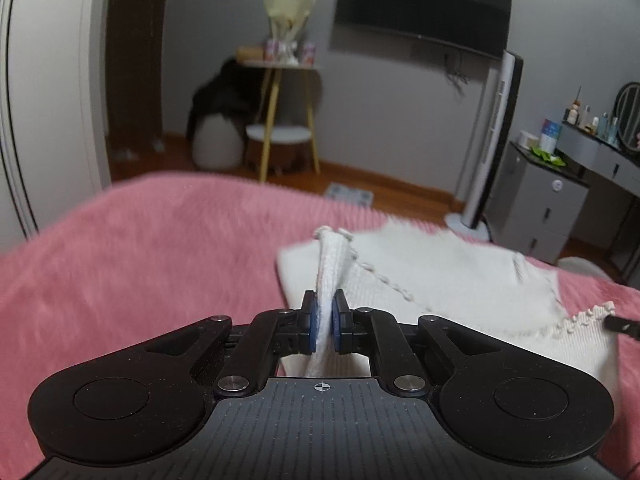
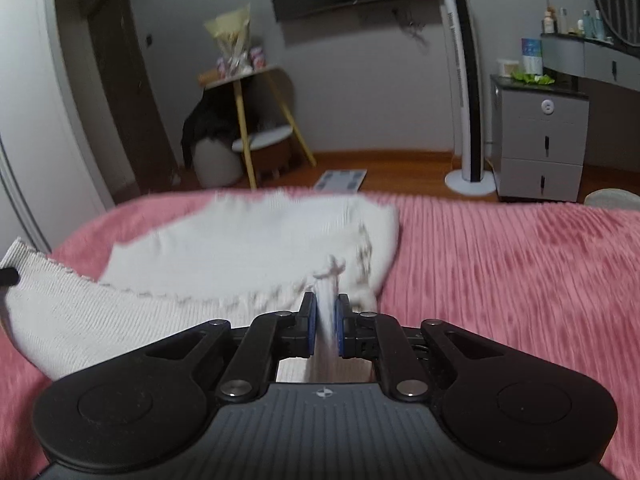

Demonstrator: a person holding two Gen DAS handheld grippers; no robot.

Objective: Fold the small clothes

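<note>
Two grippers, left gripper [image 1: 324,312] and right gripper [image 2: 325,314], clamping white garment [image 1: 440,264] edges, pink bedspread [image 1: 140,248] beside

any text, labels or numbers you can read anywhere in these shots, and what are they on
None can be read.
Blue-and-white box on the grey cabinet: printing too blurred.
Tower fan: vertical lettering too small.
Bottles on the dresser: labels too small.
Crosshair mark on the left gripper's body: a symbol, no words.

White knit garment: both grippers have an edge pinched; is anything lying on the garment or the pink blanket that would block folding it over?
Nothing visible does. The left gripper and right gripper are each shut on the white knit garment; its spread part and the pink blanket around it carry no other object.
</note>
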